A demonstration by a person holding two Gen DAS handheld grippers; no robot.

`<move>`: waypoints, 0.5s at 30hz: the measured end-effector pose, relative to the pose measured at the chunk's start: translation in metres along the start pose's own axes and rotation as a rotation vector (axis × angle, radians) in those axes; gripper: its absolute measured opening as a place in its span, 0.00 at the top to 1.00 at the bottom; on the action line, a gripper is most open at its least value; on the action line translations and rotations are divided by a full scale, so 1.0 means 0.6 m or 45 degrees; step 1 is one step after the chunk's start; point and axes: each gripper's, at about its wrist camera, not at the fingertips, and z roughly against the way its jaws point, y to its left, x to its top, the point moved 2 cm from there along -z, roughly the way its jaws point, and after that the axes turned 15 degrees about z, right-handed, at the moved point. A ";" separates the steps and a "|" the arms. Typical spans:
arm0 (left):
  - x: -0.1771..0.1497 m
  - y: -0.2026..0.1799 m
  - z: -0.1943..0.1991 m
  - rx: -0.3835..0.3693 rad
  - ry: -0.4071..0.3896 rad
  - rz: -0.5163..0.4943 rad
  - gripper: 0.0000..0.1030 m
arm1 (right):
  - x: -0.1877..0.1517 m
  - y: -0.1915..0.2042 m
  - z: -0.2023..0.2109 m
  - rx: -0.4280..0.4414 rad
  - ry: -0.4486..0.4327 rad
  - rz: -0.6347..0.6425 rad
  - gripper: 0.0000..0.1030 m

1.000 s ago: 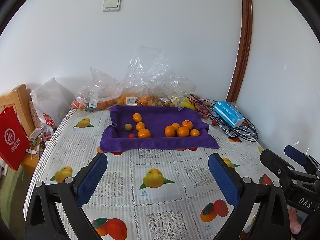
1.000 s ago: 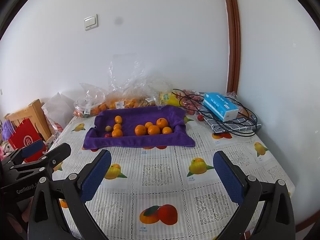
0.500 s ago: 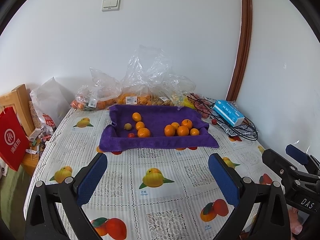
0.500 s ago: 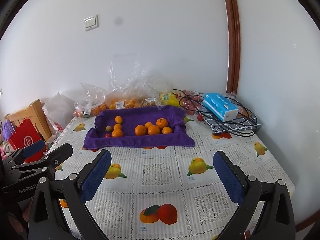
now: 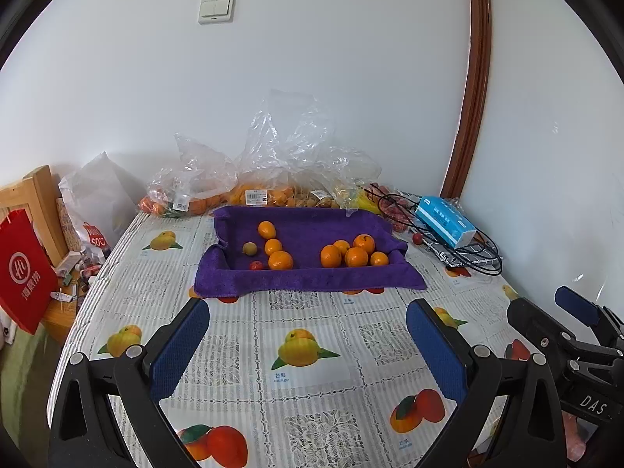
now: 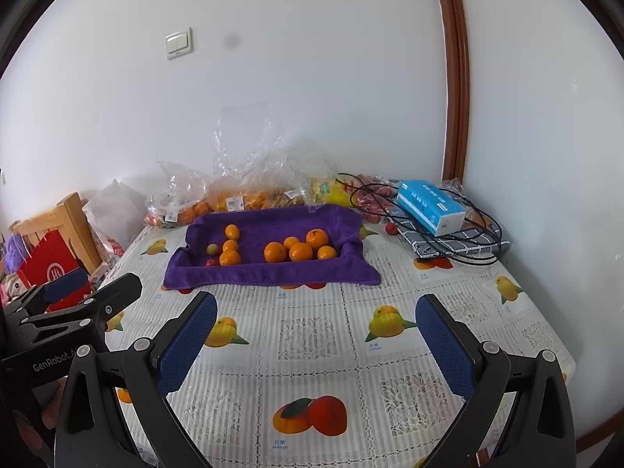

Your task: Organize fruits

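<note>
A purple towel (image 5: 312,279) (image 6: 269,273) lies shaped like a tray at the back of the table. On it rest two groups of oranges: one on the left (image 5: 280,260) (image 6: 230,258) and one on the right (image 5: 355,256) (image 6: 300,251). A small greenish fruit (image 5: 249,249) and a small red fruit (image 5: 256,265) lie beside the left group. My left gripper (image 5: 308,341) hovers open over the tablecloth, well short of the towel. To its right, my right gripper (image 6: 316,339) is open too and holds nothing.
Clear plastic bags of fruit (image 5: 269,191) line the wall behind the towel. A blue tissue box (image 5: 444,220) sits on a folded cloth with black cables at the right. A red paper bag (image 5: 25,269) and a wooden chair stand off the table's left edge.
Both views have drifted very slightly; the towel and fruit sit a touch higher in the left wrist view. Nothing was taken hold of or let go.
</note>
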 end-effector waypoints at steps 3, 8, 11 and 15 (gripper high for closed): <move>0.001 0.003 0.000 -0.001 0.004 0.004 0.01 | -0.001 0.000 0.000 0.003 0.000 -0.003 0.02; 0.001 0.002 -0.002 0.000 0.009 0.005 0.01 | -0.002 0.003 -0.002 0.005 0.002 0.003 0.02; 0.001 0.003 -0.002 0.000 0.006 0.006 0.01 | -0.001 0.004 -0.002 0.007 0.001 -0.005 0.02; 0.000 0.006 -0.003 0.008 0.006 0.007 0.01 | -0.002 0.005 -0.003 0.012 -0.004 -0.002 0.02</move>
